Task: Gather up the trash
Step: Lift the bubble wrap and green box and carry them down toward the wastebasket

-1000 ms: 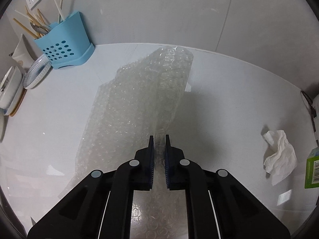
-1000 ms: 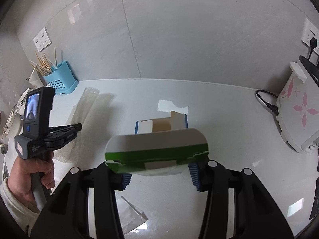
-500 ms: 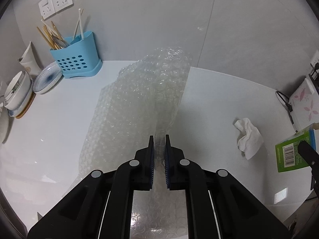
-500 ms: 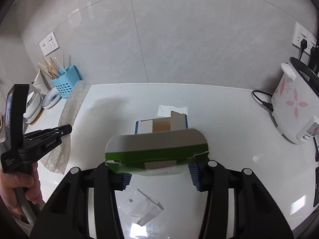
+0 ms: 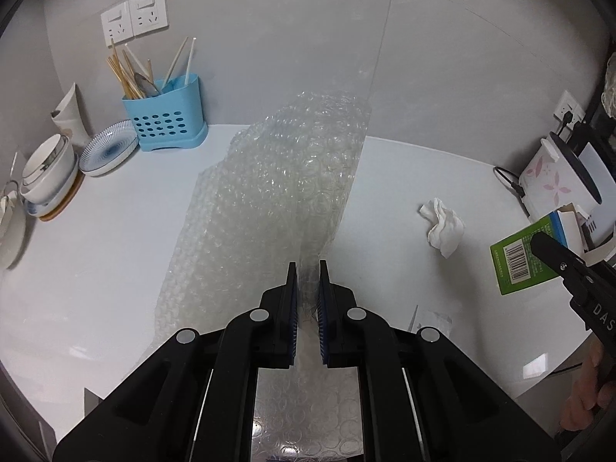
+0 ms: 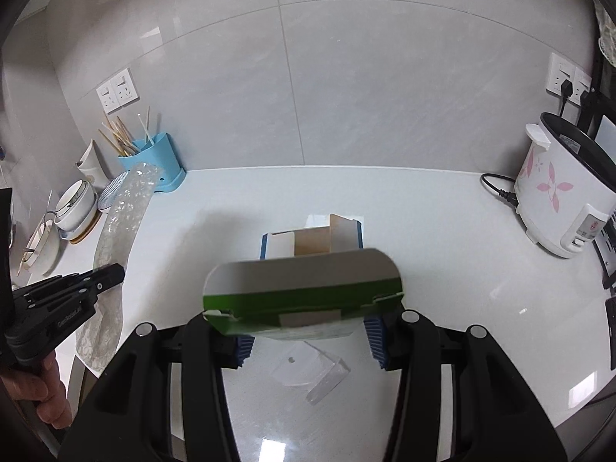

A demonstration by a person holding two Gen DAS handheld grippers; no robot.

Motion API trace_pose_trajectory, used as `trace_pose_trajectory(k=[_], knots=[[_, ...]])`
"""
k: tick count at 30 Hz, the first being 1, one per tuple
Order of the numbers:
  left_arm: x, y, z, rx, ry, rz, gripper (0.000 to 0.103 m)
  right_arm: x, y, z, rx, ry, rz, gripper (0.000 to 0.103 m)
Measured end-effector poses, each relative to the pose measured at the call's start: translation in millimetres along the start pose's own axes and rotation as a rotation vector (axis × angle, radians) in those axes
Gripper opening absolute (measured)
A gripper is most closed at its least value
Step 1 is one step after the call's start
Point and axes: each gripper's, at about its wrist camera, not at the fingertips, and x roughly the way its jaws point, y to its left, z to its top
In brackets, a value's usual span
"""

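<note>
Two claws gripping: left claw (image 5: 307, 300) nearly closed on bubble wrap (image 5: 277, 192); right claw (image 6: 308, 337), apparently half-open, clamps green carton (image 6: 304, 292)

Right gripper (image 6: 308, 337) is filling the lower frame, its blue pads clamping a green-and-white carton (image 6: 304, 292) at centre. Behind the carton an opened blue box (image 6: 312, 240) is sitting on the white counter (image 6: 423, 223). At lower left, the left gripper (image 6: 111, 271) is pinching a hanging bubble wrap sheet (image 6: 123, 223). A clear plastic wrapper (image 6: 308, 373) is lying under the carton. A flowered rice cooker (image 6: 558, 192) is standing at right.
</note>
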Motion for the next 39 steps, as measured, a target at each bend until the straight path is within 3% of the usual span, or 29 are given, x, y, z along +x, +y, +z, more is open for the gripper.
trace_pose_trajectory(k=[12,22,30,39], knots=[[-69.8,17.1,-54.1,0.028,-0.060,-0.030,0.008,-59.1,43.5,-42.0,-0.010,-0.057,-0.020,0.045],[-118.5,31.2,-130.1,0.073,-0.068,-0.070,0.008,-122.8,74.3,-122.3,0.014,-0.082,-0.060,0.044],[-144.0,39.8,-200.0,0.087,-0.020,-0.092,0.008,-147.0,88.7,-195.3,0.014,-0.028,-0.069,0.045],[-155.7,42.1,-253.0,0.064,0.022,-0.091,0.008,-155.5,84.7,-244.4,0.006,0.025,-0.067,0.045]])
